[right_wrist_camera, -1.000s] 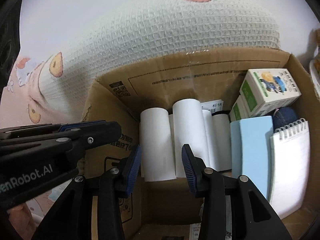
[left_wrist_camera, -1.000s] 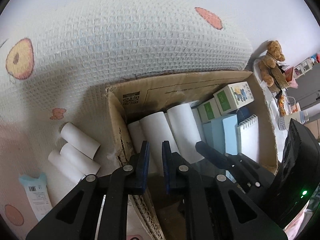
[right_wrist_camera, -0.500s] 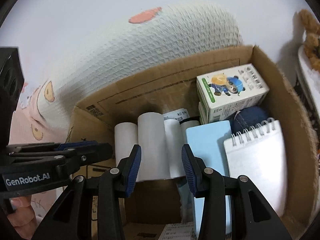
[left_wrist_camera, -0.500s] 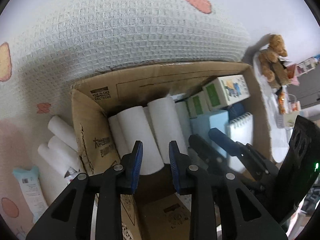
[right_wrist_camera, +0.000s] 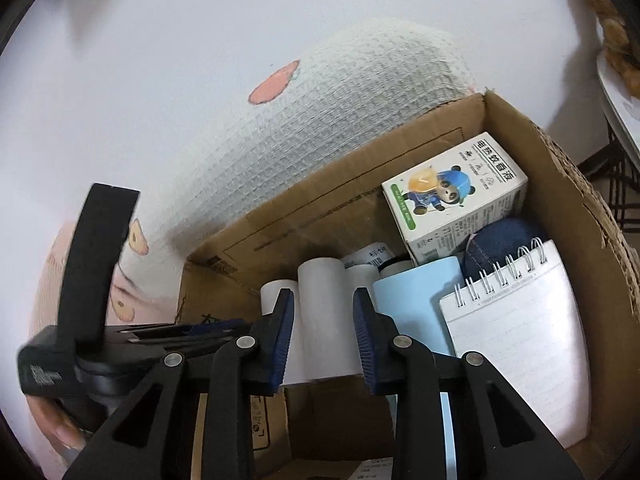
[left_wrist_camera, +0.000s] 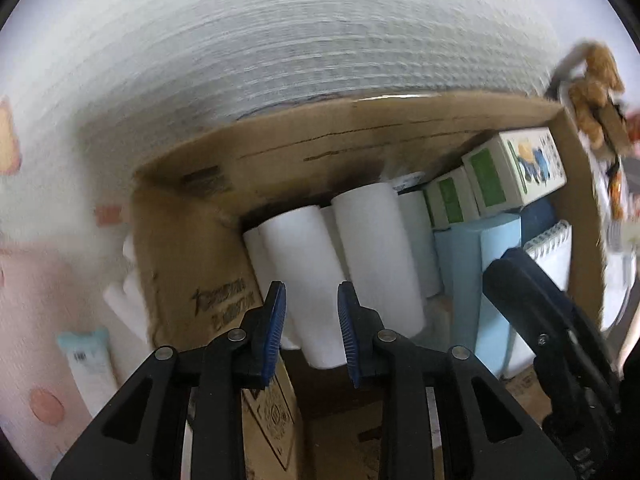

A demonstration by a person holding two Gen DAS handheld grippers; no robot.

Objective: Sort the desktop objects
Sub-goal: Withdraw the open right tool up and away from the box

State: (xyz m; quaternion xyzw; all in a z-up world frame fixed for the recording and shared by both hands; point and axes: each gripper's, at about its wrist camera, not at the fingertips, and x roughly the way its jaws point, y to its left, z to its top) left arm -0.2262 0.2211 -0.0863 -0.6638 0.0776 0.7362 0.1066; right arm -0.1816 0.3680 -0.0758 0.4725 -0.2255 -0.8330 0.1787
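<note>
Fingers of the right gripper [right_wrist_camera: 322,336] were closing, nothing gripped, the left gripper [left_wrist_camera: 311,328] half-open and empty above the cardboard box [left_wrist_camera: 360,136], where most paper rolls [left_wrist_camera: 372,256] lay, several rolls [left_wrist_camera: 124,300] remaining outside its left wall.

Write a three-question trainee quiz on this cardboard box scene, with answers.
1. True or false: the spiral notepad lies inside the cardboard box.
2. Which colour are the paper rolls in the box? A white, B green, C black.
3. Fill in: the animal printed on the small carton is a cartoon ____.

Key: 1 true; 2 A; 3 panda.
</note>
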